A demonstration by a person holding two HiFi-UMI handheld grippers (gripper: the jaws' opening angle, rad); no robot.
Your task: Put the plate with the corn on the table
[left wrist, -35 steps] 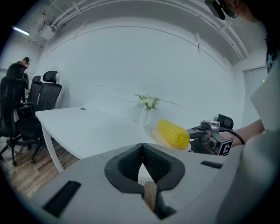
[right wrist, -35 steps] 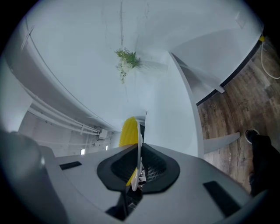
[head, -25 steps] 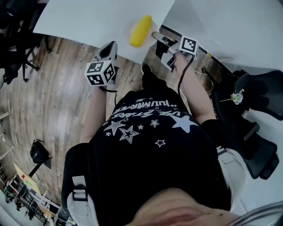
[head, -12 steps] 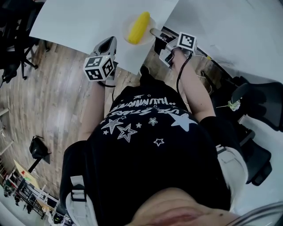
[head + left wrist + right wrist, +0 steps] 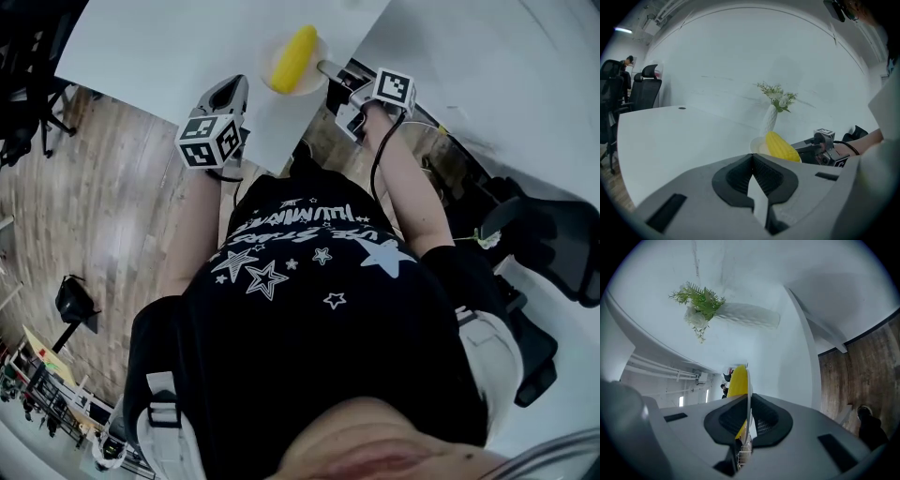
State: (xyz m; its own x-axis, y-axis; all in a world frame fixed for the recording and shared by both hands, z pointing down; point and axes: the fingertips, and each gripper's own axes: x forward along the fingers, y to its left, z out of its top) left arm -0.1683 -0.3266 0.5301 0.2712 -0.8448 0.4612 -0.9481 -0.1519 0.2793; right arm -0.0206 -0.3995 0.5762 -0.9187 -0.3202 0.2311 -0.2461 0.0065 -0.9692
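Note:
A yellow corn cob [image 5: 293, 58] lies on a small pale plate [image 5: 273, 79] over the near corner of the white table [image 5: 169, 47]. My right gripper [image 5: 325, 67] is shut on the plate's right rim. In the right gripper view the plate [image 5: 748, 380] shows edge-on between the jaws, with the corn [image 5: 737, 380] to its left. My left gripper [image 5: 232, 86] hovers at the table's near edge, left of the plate and apart from it. Its jaws [image 5: 751, 159] stand shut with nothing held, facing the corn [image 5: 782, 146] and plate [image 5: 757, 146].
A white ribbed vase with green sprigs [image 5: 771, 117] stands on the table beyond the plate; the same vase [image 5: 745, 315] shows in the right gripper view. A second white table [image 5: 487, 56] lies to the right. Black office chairs [image 5: 553, 234] stand at the right, over wooden floor [image 5: 94, 206].
The right gripper has carried the plate and corn slightly further over the table corner. The left gripper has stayed near the table edge.

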